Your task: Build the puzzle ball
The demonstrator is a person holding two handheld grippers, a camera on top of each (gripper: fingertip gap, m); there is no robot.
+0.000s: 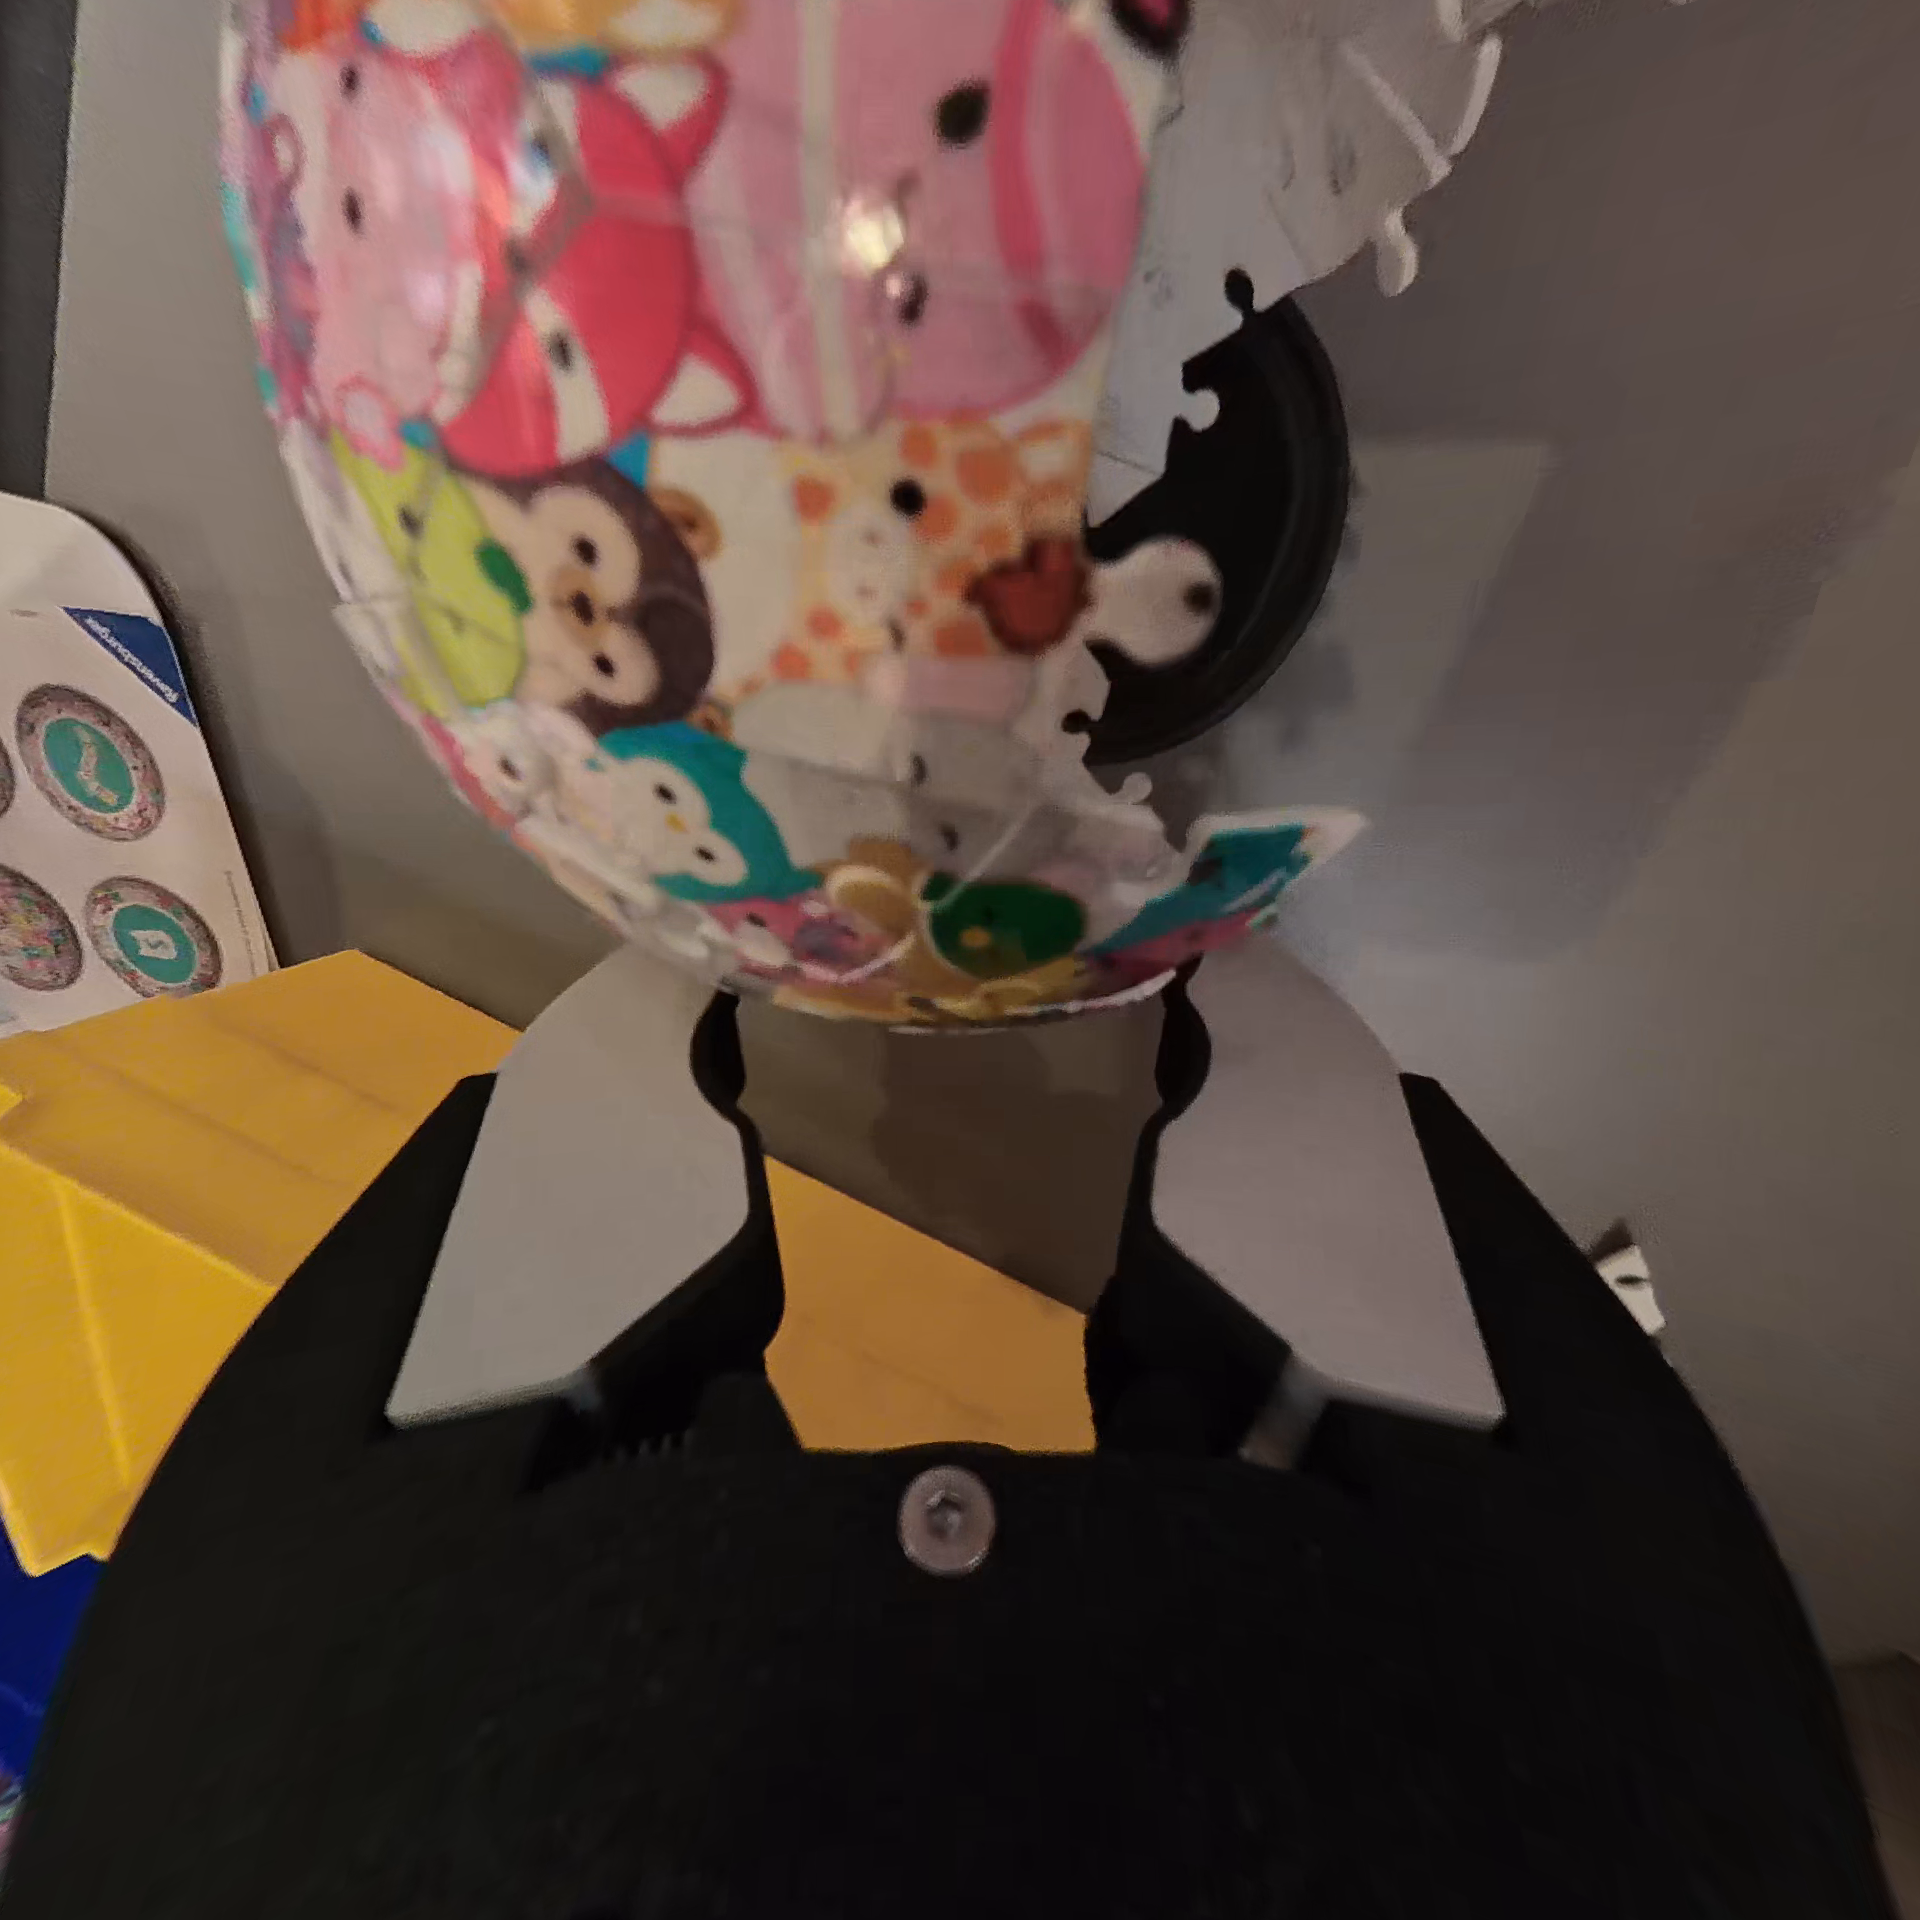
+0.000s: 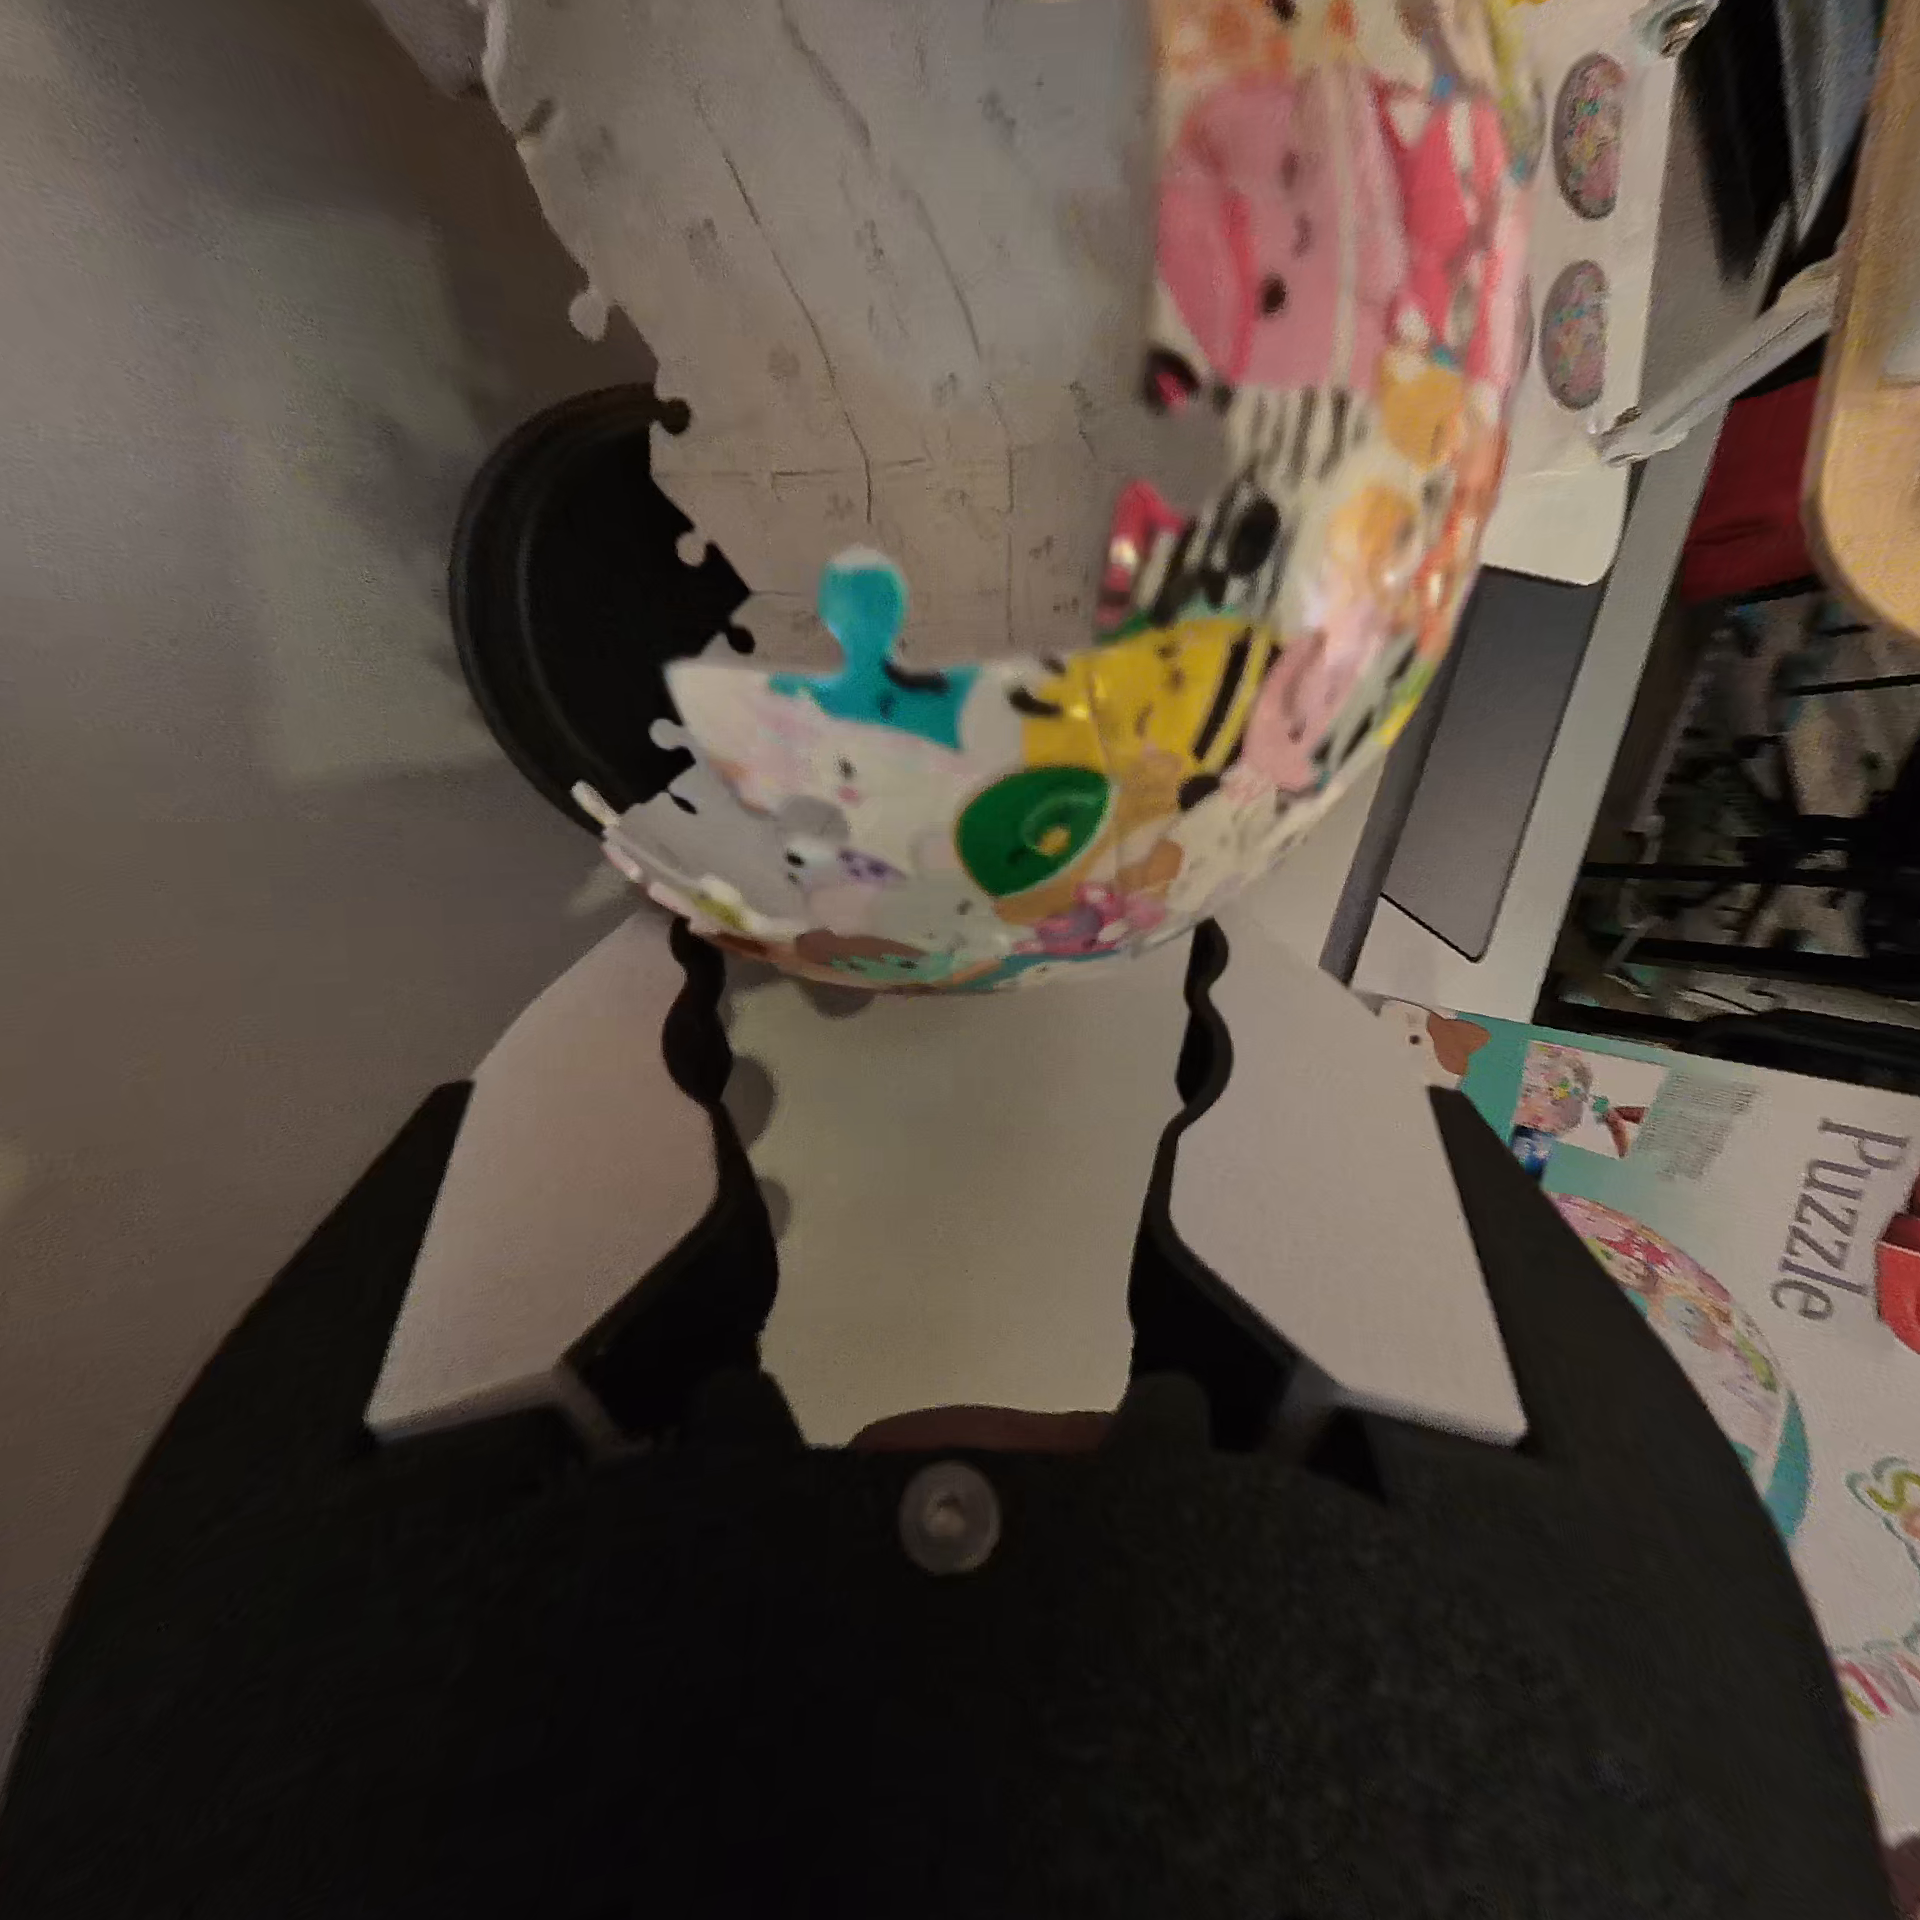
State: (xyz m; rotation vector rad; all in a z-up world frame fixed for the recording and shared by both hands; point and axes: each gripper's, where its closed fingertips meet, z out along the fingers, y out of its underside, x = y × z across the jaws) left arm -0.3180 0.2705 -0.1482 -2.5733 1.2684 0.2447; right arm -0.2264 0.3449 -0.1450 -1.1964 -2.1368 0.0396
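Note:
The partly built puzzle ball [image 1: 727,416] fills the top of the left wrist view, printed with bright plush animals. It has a jagged opening on its right, showing the white inner side [image 1: 1299,156] and a black round stand [image 1: 1257,540] behind it. A teal-printed piece [image 1: 1247,873] juts out at the lower rim of the opening. My left gripper [image 1: 951,1008] is open, fingertips at the ball's underside. In the right wrist view the ball [image 2: 1039,810] shows its opening, white inside [image 2: 883,260], the stand [image 2: 540,603] and a teal piece [image 2: 873,644]. My right gripper [image 2: 945,935] is open, tips under the ball.
A yellow box [image 1: 208,1195] and a printed instruction sheet [image 1: 94,779] lie at the left of the left wrist view. The puzzle's box [image 2: 1714,1247], the sheet [image 2: 1590,208] and a black wire rack [image 2: 1766,779] are at the right of the right wrist view. About 12 cm separates my left fingertips from my right.

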